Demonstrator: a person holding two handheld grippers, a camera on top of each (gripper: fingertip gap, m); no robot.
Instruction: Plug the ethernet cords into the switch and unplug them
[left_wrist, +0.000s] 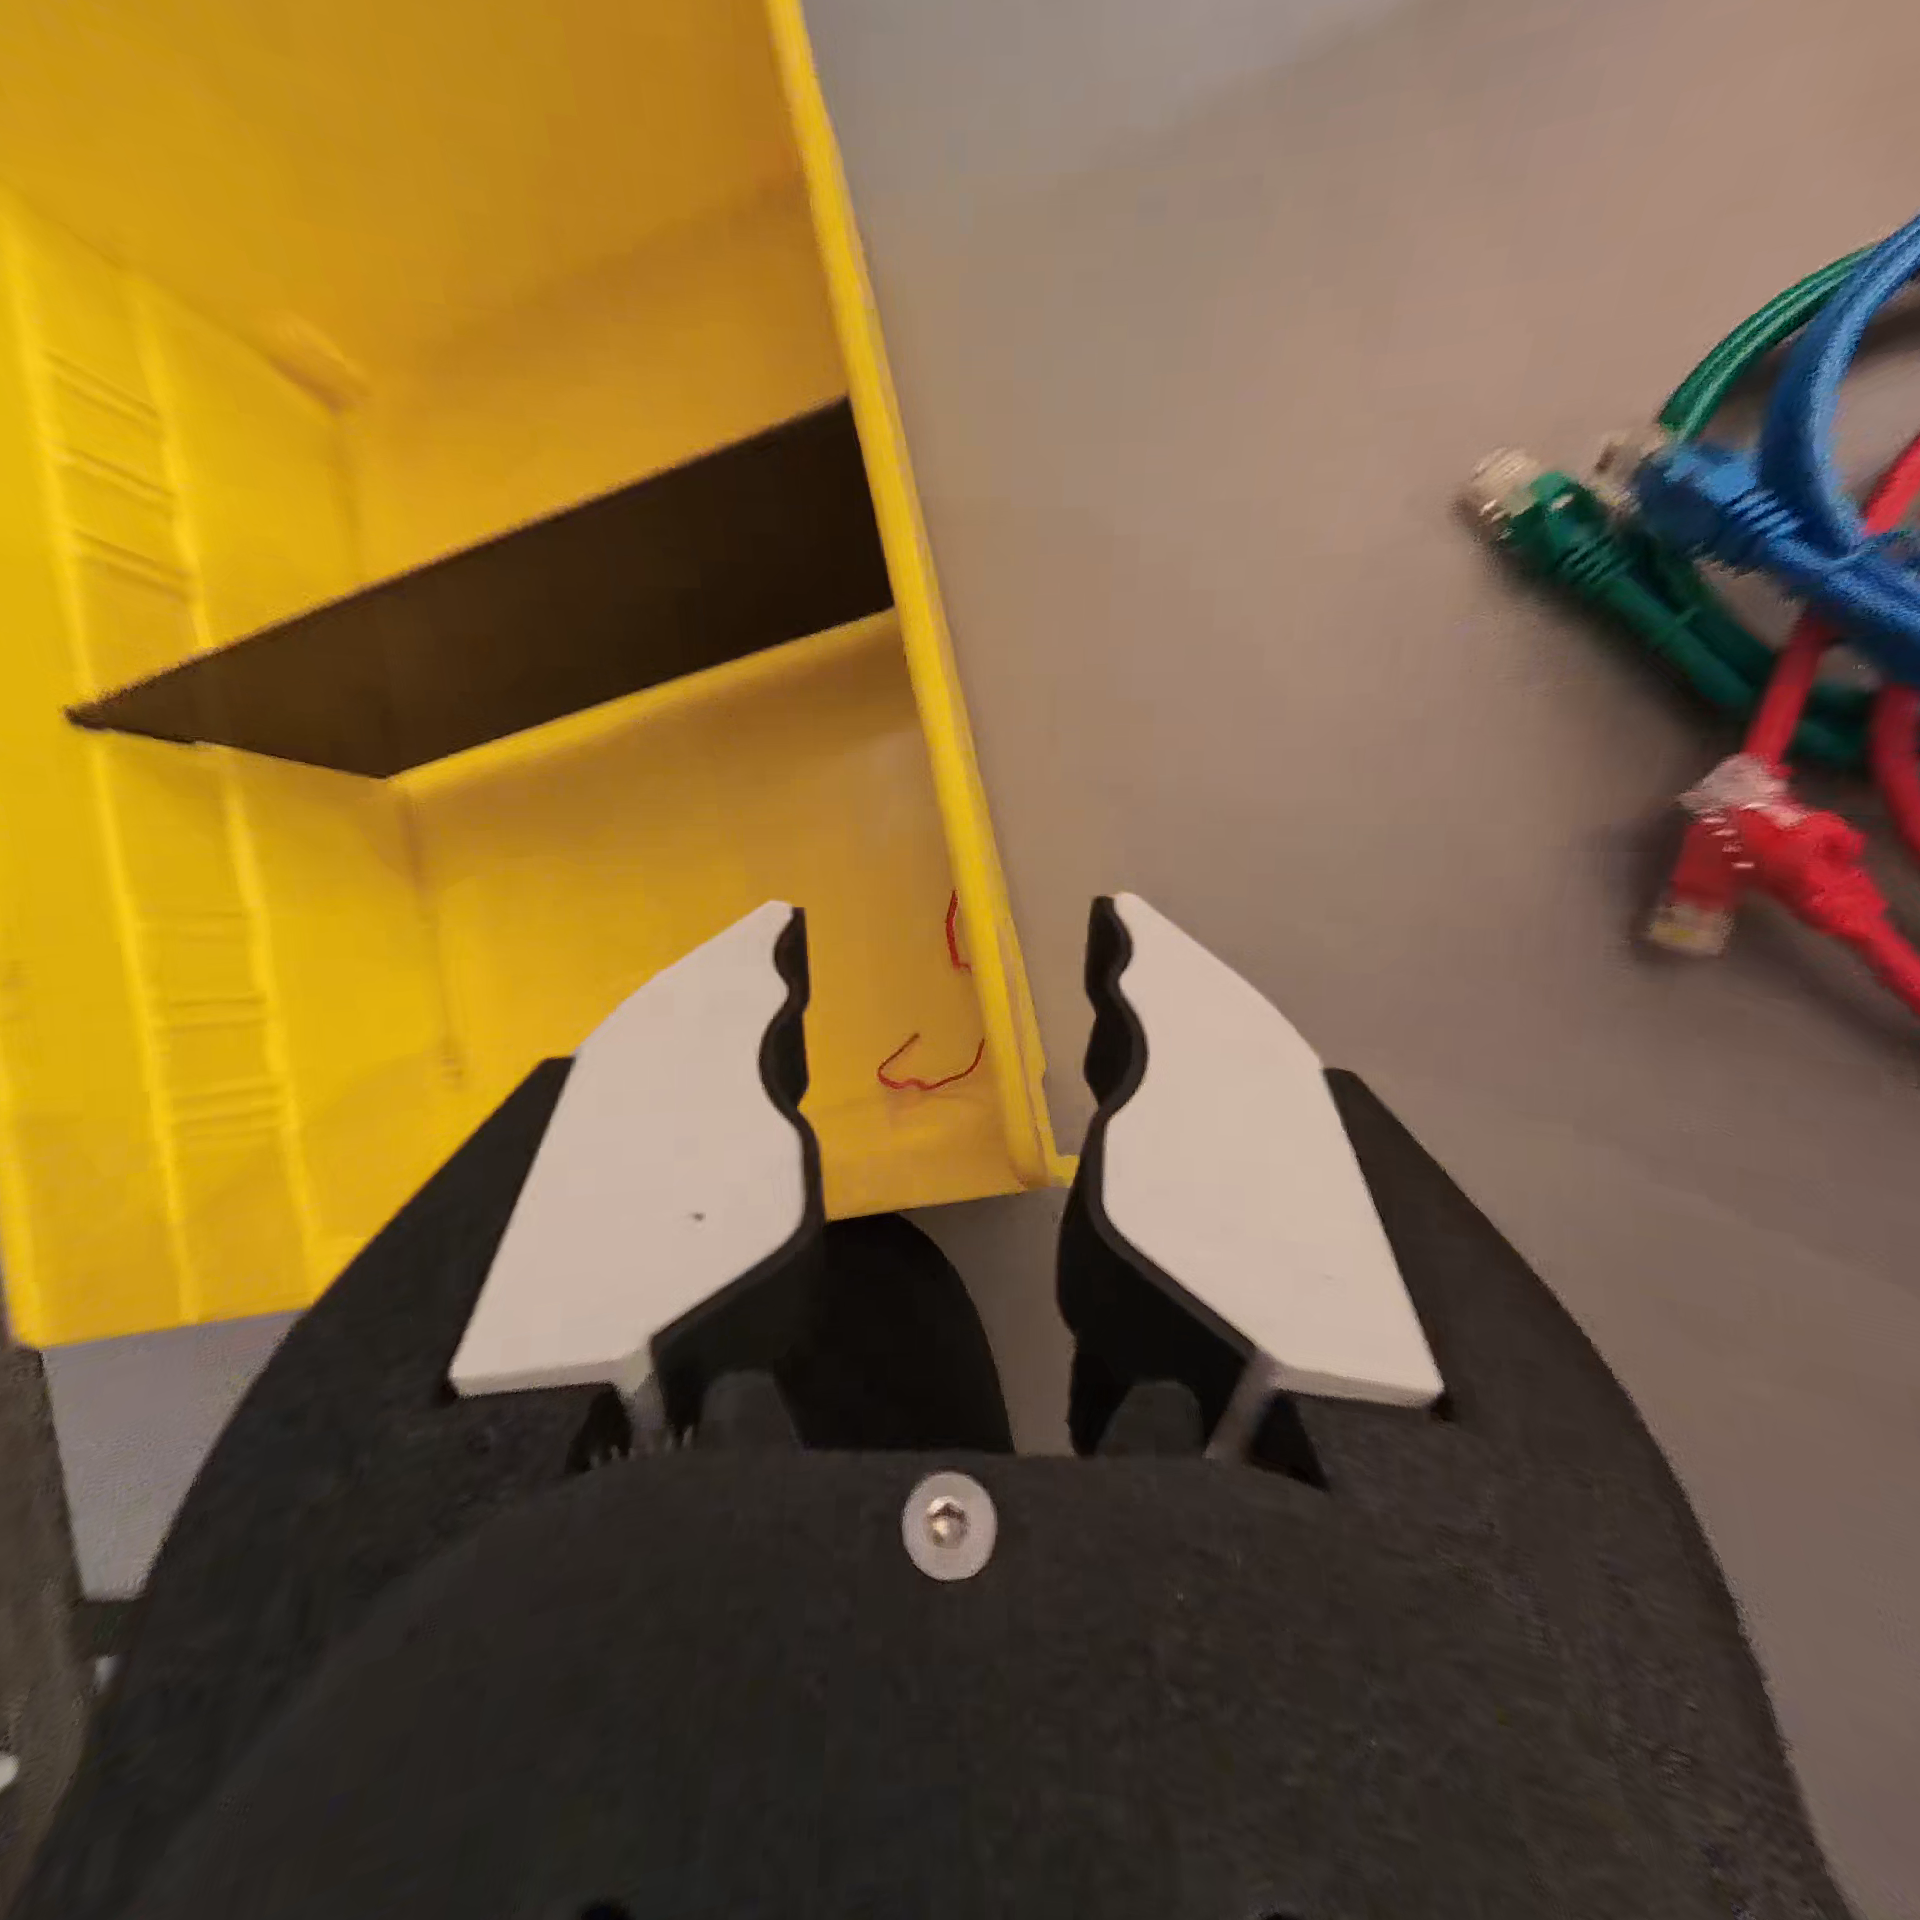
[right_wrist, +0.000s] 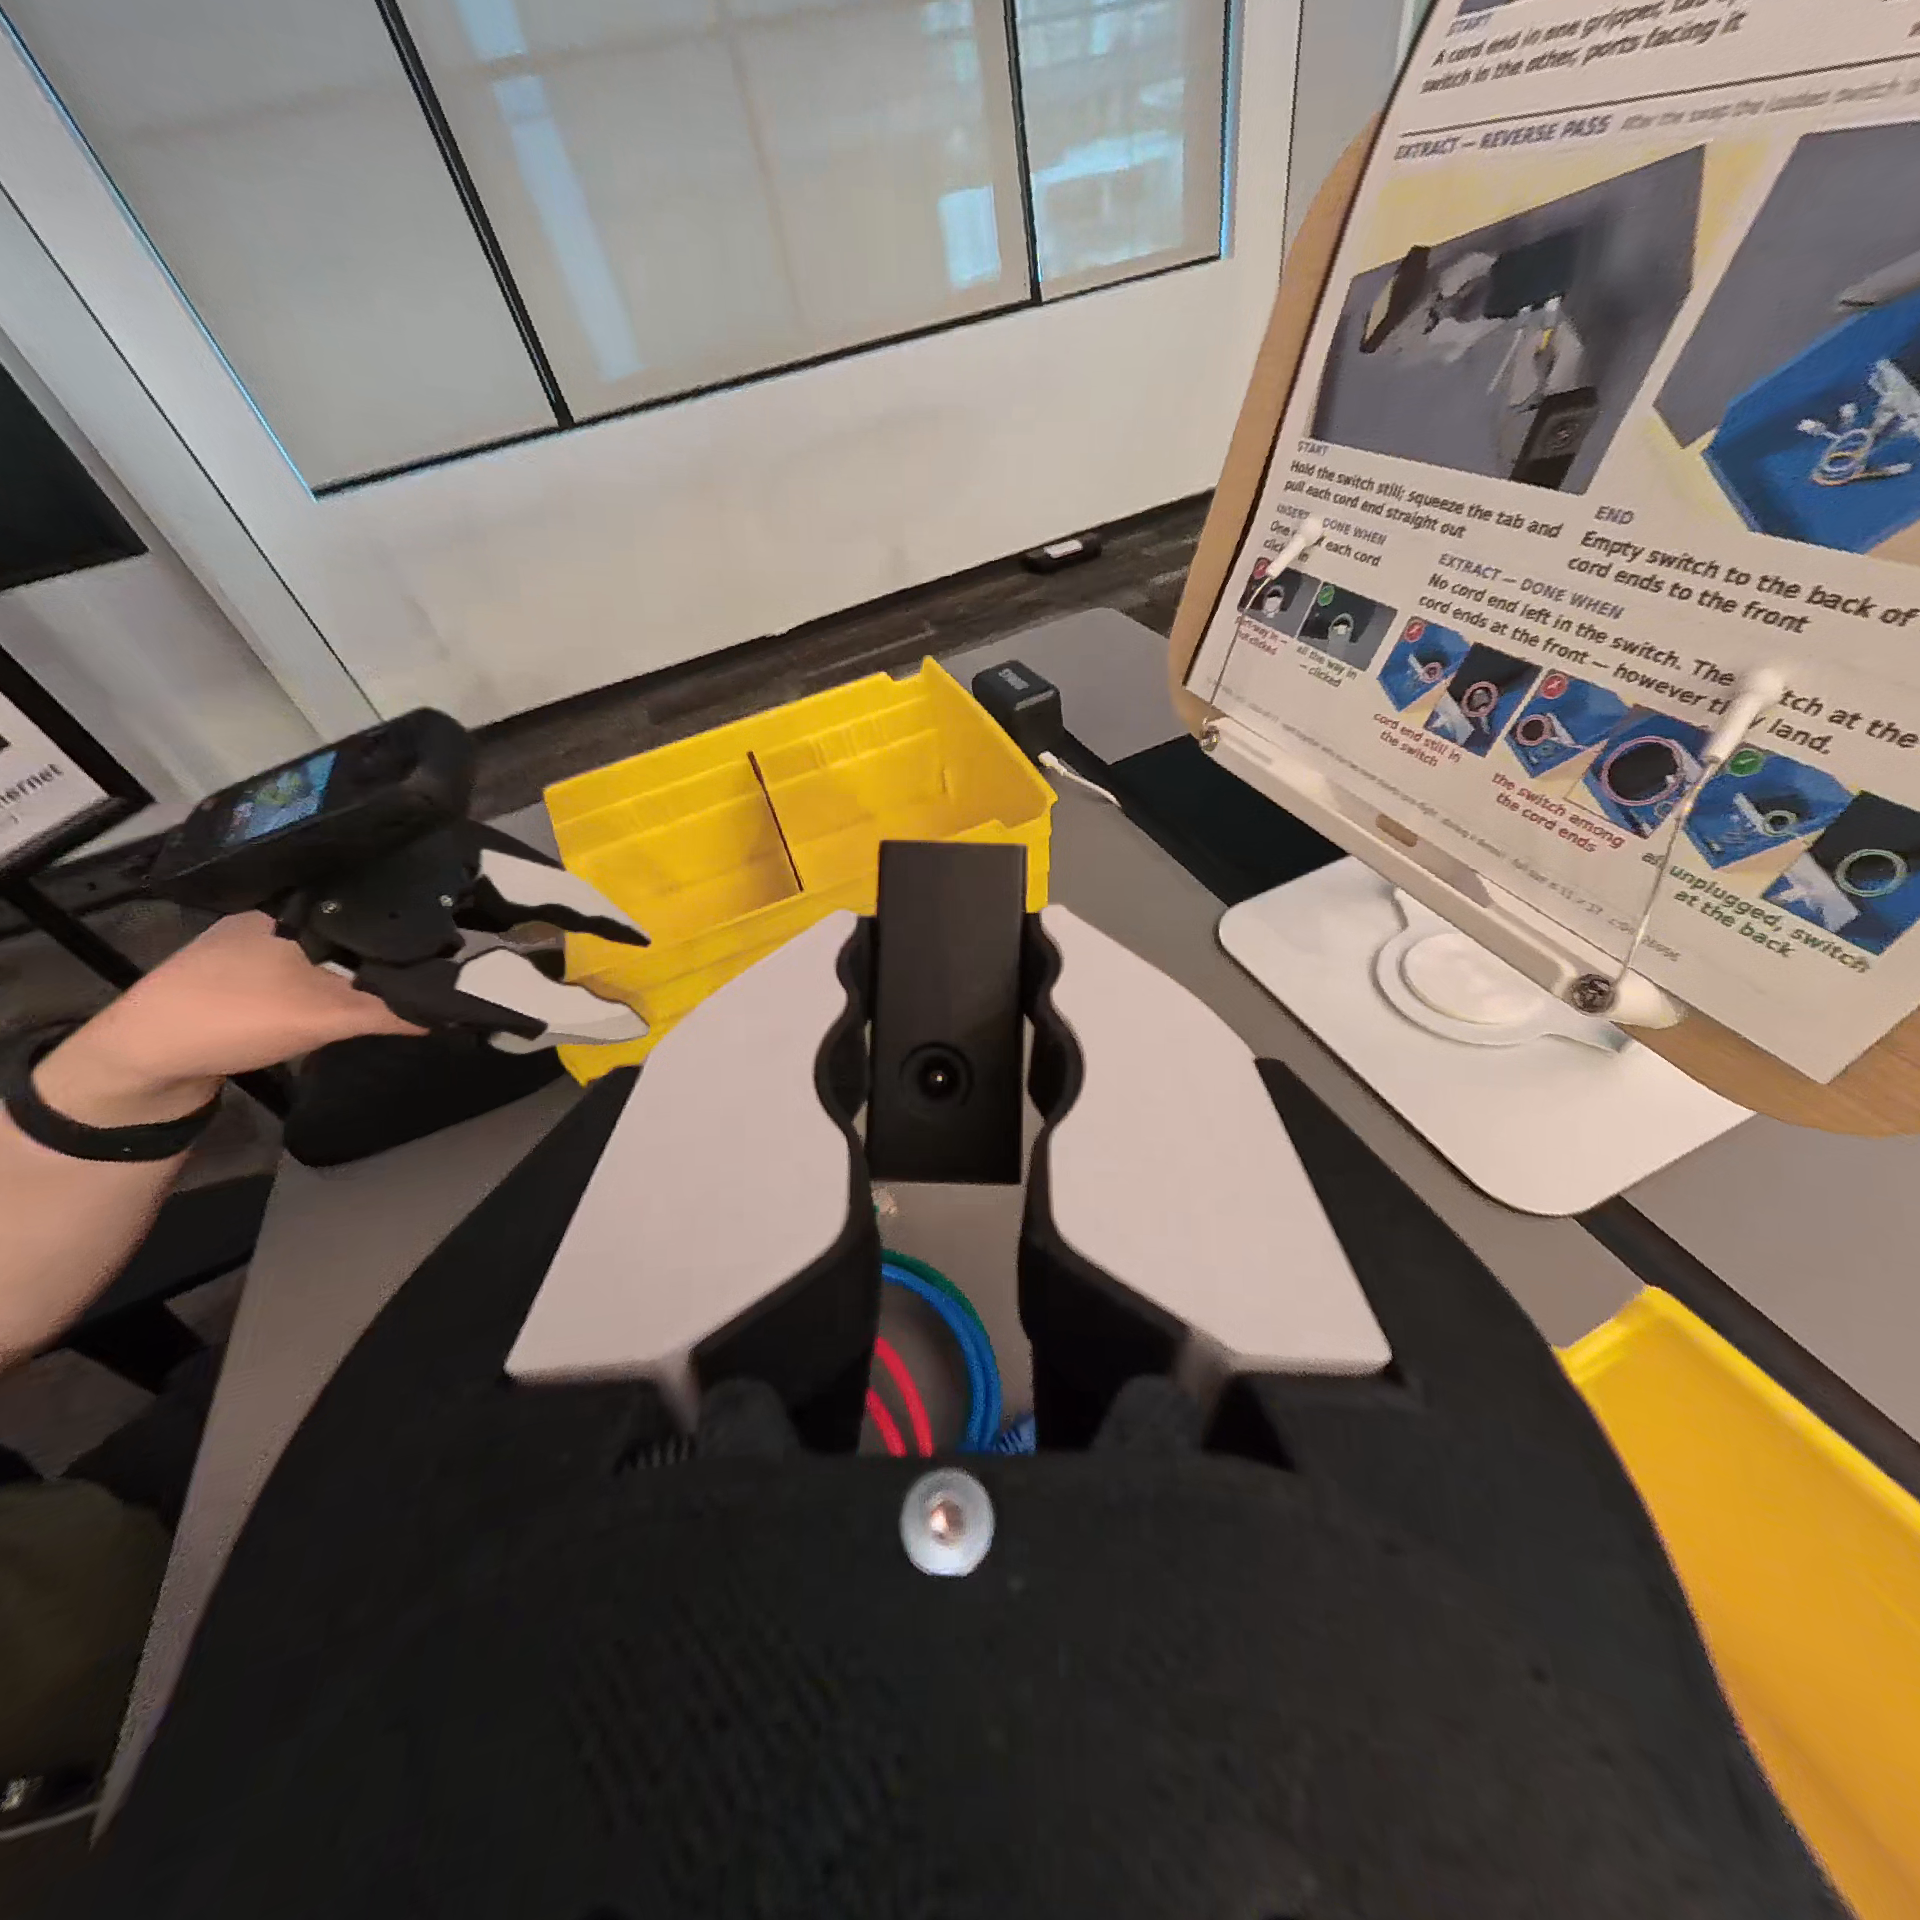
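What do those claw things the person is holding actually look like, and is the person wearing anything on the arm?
Each gripper, left and right, has a rough matte black body with a silver screw in the middle. Its two fingers are light grey plates lined with wavy black pads. Seen from the right wrist view, the left gripper carries a small black camera with a lit screen on top. A black wristband circles the wrist.

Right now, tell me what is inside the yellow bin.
In the yellow bin, the left wrist view shows a dark divider and a thin red thread; no cords or switch. The left tool covers the near corner.
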